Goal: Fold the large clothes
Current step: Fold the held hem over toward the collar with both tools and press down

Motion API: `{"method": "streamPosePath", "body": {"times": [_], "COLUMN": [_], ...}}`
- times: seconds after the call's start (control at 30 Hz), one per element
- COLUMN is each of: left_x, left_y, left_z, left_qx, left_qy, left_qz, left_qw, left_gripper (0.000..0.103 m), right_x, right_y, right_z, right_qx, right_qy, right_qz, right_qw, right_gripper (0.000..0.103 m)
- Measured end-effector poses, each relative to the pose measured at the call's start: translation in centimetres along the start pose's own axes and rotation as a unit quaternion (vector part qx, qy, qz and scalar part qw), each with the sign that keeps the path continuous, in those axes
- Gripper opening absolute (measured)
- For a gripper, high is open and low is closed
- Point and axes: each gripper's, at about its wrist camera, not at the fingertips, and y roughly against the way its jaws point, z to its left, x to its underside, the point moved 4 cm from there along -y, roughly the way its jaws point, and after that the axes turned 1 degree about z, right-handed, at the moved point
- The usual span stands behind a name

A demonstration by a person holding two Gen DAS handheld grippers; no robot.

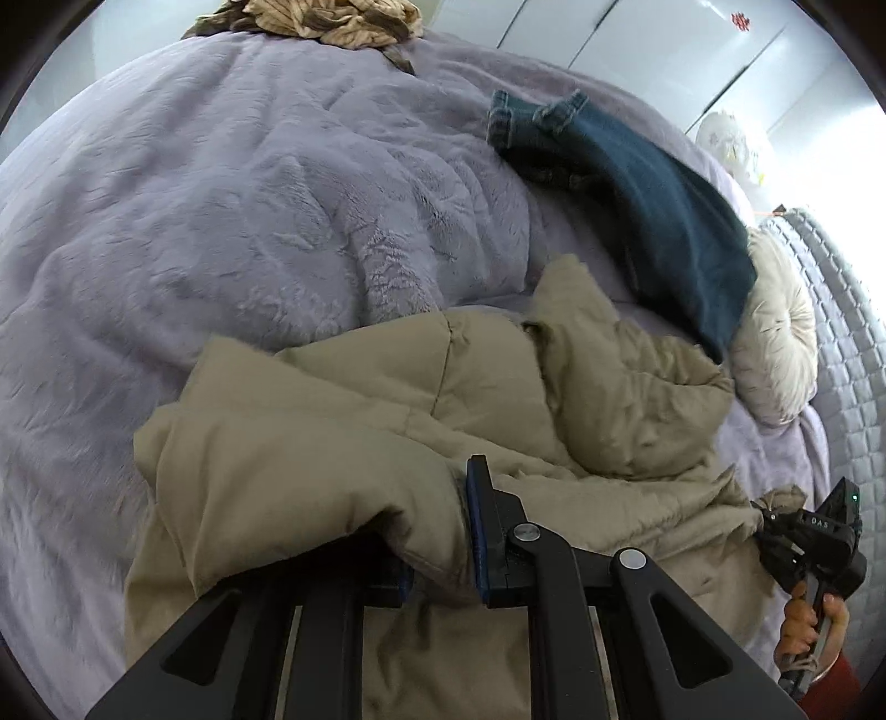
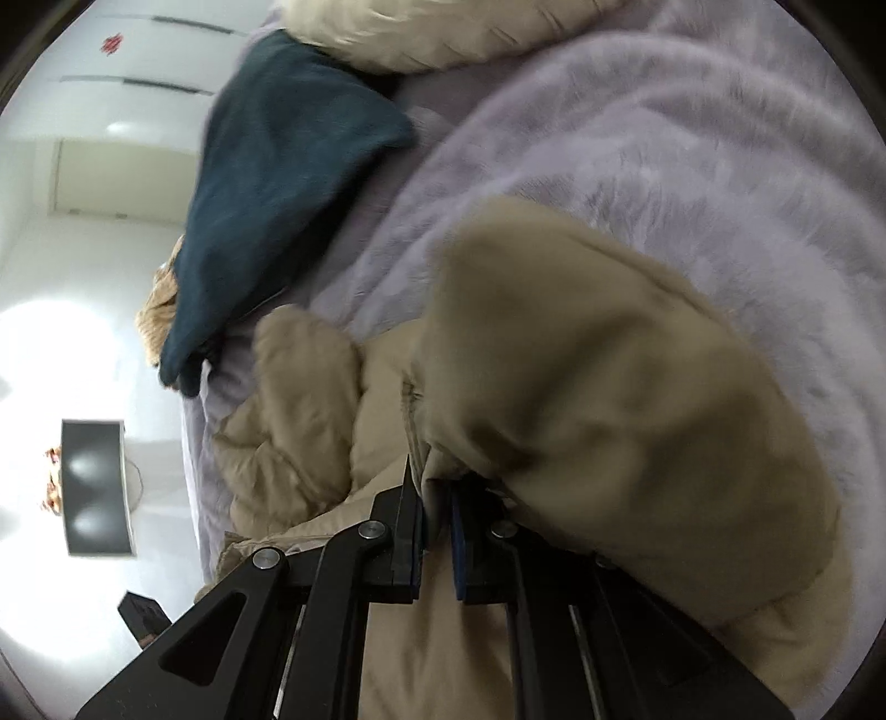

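A tan puffy coat lies crumpled on a bed covered by a lilac plush blanket. My left gripper is shut on a thick fold of the coat, which drapes over the left finger and hides it. In the left wrist view my right gripper shows at the far right, gripping the coat's other edge. In the right wrist view my right gripper is shut on a thin edge of the coat, which bulges over the right finger. This view is blurred.
A dark teal garment lies across the blanket beyond the coat, also in the right wrist view. A cream round cushion rests by the grey quilted headboard. A brown patterned cloth sits at the far edge. White wardrobes stand behind.
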Motion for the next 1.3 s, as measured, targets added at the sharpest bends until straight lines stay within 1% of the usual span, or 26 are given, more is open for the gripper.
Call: {"method": "streamPosePath", "body": {"times": [0.03,0.1,0.13,0.17,0.2,0.23,0.27,0.3,0.33,0.4,0.43,0.47,0.5,0.53,0.57,0.63,0.7,0.73,0.77,0.87,0.97,1.03,1.1,1.2,1.23,1.3], "left_x": [0.0,-0.1,-0.2,-0.1,0.0,0.1,0.2,0.3,0.5,0.9,1.1,1.5,1.8,2.1,2.5,3.0,2.7,2.1,1.3,-1.0,-2.6,-3.4,-3.9,-4.3,-4.4,-4.6], "left_y": [-0.1,-0.2,0.0,0.4,1.1,1.9,2.8,3.8,4.4,5.6,5.9,5.9,5.6,5.3,4.5,2.8,1.1,0.2,-0.7,-2.4,-3.4,-3.4,-3.0,-2.6,-2.7,-3.3], "left_z": [0.0,0.1,0.0,-0.1,-0.2,-0.3,-0.4,-0.7,-0.9,-1.4,-1.8,-2.3,-2.8,-3.2,-3.7,-4.1,-3.9,-3.3,-2.5,-0.2,0.5,0.8,1.3,2.0,2.4,2.8], "left_qx": [0.001,0.005,0.009,0.019,0.025,0.022,0.019,0.019,0.015,0.01,0.009,0.007,0.008,0.01,0.01,-0.001,-0.027,-0.049,-0.061,-0.067,-0.076,-0.081,-0.082,-0.091,-0.091,-0.085], "left_qy": [-0.001,-0.002,-0.004,-0.008,-0.012,-0.016,-0.022,-0.035,-0.043,-0.065,-0.076,-0.093,-0.109,-0.121,-0.137,-0.147,-0.149,-0.143,-0.128,-0.084,-0.077,-0.078,-0.072,-0.068,-0.064,-0.055], "left_qz": [-0.001,-0.004,-0.005,-0.007,-0.013,-0.021,-0.031,-0.038,-0.04,-0.049,-0.049,-0.046,-0.04,-0.035,-0.023,-0.007,-0.011,-0.018,-0.022,-0.03,-0.038,-0.044,-0.048,-0.058,-0.056,-0.049], "left_qw": [1.0,1.0,0.9999,0.9998,0.9995,0.9994,0.9991,0.9985,0.9982,0.9967,0.9959,0.9946,0.9931,0.9919,0.9903,0.9892,0.9883,0.9884,0.9896,0.9938,0.9934,0.9927,0.9928,0.9918,0.9922,0.9937], "left_gripper": [0.024,0.025,0.031,0.048,0.057,0.068,0.07,0.07,0.071,0.071,0.07,0.07,0.07,0.063,0.051,0.049,0.049,0.049,0.049,0.049,0.049,0.049,0.049,0.049,0.049,0.049], "right_x": [-0.1,-0.2,-0.2,-0.3,-0.3,-0.2,-0.2,-0.1,0.1,0.7,1.2,1.9,2.5,3.2,3.9,4.8,5.2,5.2,4.9,3.5,1.5,0.5,-0.4,-1.4,-1.7,-2.2], "right_y": [-0.4,-0.9,-1.0,-0.8,-0.6,-0.2,0.6,1.2,2.3,4.0,4.6,4.9,5.0,4.6,3.9,2.4,0.3,-0.6,-1.6,-3.4,-3.6,-2.6,-1.0,1.8,2.3,2.3], "right_z": [-0.2,-0.4,-0.4,-0.3,-0.1,0.1,0.5,0.8,1.3,2.2,2.7,3.3,3.8,4.4,4.9,5.2,5.3,5.2,4.9,4.0,3.5,3.3,2.6,0.5,-0.3,-2.5], "right_qx": [-0.002,-0.006,-0.006,-0.007,-0.008,-0.008,-0.005,-0.003,-0.002,0.004,0.008,0.015,0.021,0.027,0.036,0.057,0.078,0.085,0.099,0.11,0.105,0.112,0.13,0.158,0.165,0.17], "right_qy": [-0.004,-0.006,-0.006,-0.004,-0.002,0.002,0.01,0.017,0.029,0.051,0.068,0.089,0.11,0.134,0.159,0.196,0.221,0.226,0.233,0.229,0.21,0.205,0.195,0.171,0.165,0.14], "right_qz": [0.0,-0.002,0.0,0.002,0.004,0.004,0.0,-0.006,-0.017,-0.038,-0.043,-0.042,-0.038,-0.03,-0.017,-0.002,0.005,0.005,0.0,-0.016,-0.032,-0.047,-0.066,-0.095,-0.098,-0.09], "right_qw": [1.0,1.0,1.0,1.0,1.0,1.0,1.0,1.0,0.999,0.998,0.997,0.995,0.993,0.99,0.986,0.979,0.972,0.97,0.967,0.967,0.971,0.971,0.97,0.968,0.967,0.971], "right_gripper": [0.009,0.009,0.009,0.01,0.012,0.015,0.017,0.026,0.039,0.049,0.049,0.047,0.037,0.025,0.024,0.022,0.022,0.022,0.022,0.015,0.011,0.011,0.011,0.011,0.011,0.011]}}
